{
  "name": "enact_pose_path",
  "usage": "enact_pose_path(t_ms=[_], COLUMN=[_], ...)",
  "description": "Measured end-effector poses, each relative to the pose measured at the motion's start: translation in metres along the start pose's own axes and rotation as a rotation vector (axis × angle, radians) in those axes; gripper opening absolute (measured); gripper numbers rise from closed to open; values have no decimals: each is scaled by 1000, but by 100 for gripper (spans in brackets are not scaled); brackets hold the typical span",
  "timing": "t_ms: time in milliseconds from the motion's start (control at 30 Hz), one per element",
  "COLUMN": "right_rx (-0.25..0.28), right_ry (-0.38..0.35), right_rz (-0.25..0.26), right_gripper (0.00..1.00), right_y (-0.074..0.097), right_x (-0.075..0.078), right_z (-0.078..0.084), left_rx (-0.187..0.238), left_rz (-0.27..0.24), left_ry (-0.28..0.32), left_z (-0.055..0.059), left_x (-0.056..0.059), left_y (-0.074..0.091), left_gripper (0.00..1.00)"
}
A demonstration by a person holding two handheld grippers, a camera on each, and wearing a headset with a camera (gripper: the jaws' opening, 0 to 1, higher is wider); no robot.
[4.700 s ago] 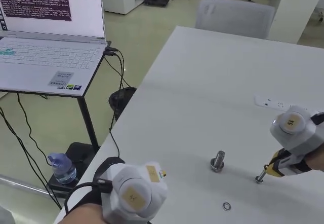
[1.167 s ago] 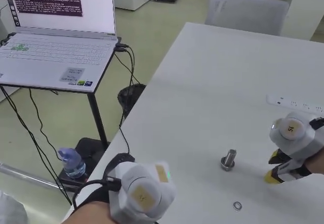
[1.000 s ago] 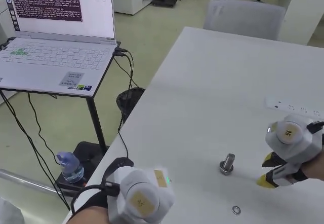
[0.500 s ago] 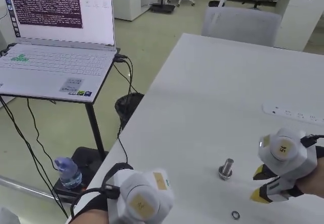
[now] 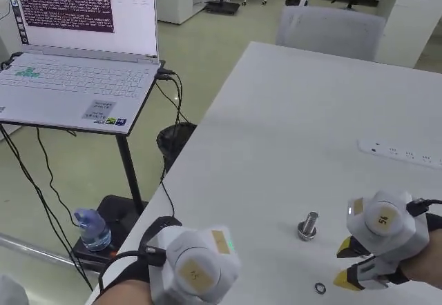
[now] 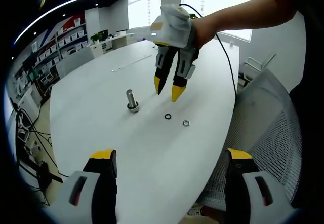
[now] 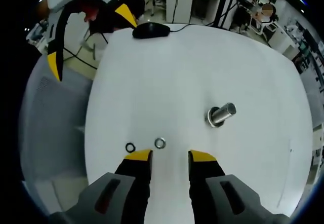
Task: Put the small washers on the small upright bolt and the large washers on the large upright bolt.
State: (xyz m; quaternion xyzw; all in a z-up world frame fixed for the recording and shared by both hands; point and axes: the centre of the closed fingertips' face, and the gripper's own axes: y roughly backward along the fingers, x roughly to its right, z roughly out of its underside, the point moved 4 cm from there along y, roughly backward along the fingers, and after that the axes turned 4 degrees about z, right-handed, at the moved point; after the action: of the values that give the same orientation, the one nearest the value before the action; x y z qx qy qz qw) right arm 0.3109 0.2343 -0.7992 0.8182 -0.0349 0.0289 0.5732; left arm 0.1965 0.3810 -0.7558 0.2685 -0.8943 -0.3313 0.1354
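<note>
Nearest to us, the left gripper (image 6: 171,158) hangs over the near edge of the white table (image 5: 290,112). Its own view shows us the jaws spread wide with nothing between them. To the right of it we see the right gripper (image 5: 343,263), held above the tabletop with its yellow-tipped jaws pointing down. The jaws stand a little apart, with a narrow gap, and they grip nothing.

Just ahead of those tips in the right gripper view, two washers lie side by side on the bare surface. A dark washer (image 7: 130,147) is on the left and a silver washer (image 7: 160,143) is next to it. They are close together but apart, and the jaws touch neither. We cannot tell which is small and which is large.

A little further on stands the upright bolt (image 5: 308,225), its wider end on the table and its threaded shank up. It is near the washers and clear of both grippers. We cannot tell whether any washer sits at its base.

Beyond it a white power strip (image 5: 400,152) lies toward the table's right side, and a grey chair (image 5: 331,25) stands at the far end. Off to the left, on a black stand beside the table, we see an open laptop (image 5: 76,77), with a water bottle (image 5: 90,228) down by the stand's foot
</note>
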Motion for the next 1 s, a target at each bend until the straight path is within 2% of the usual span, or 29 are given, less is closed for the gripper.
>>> enact_pose_path(t_ms=[67, 233, 600, 1000], right_rx=[-2, -11, -18, -34], right_ry=[5, 21, 40, 47], right_rz=[-4, -13, -29, -27], right_gripper=[30, 30, 29, 27], right_y=[-2, -10, -36, -44], right_x=[-3, -8, -18, -20], right_z=[0, 0, 6, 8], left_rx=[-10, 2, -6, -11], left_rz=[-3, -4, 7, 15], left_ry=[-14, -9, -8, -15], left_z=[0, -3, 1, -1], left_x=[-1, -2, 1, 2], left_y=[0, -1, -3, -3], left_gripper=[88, 88, 87, 85])
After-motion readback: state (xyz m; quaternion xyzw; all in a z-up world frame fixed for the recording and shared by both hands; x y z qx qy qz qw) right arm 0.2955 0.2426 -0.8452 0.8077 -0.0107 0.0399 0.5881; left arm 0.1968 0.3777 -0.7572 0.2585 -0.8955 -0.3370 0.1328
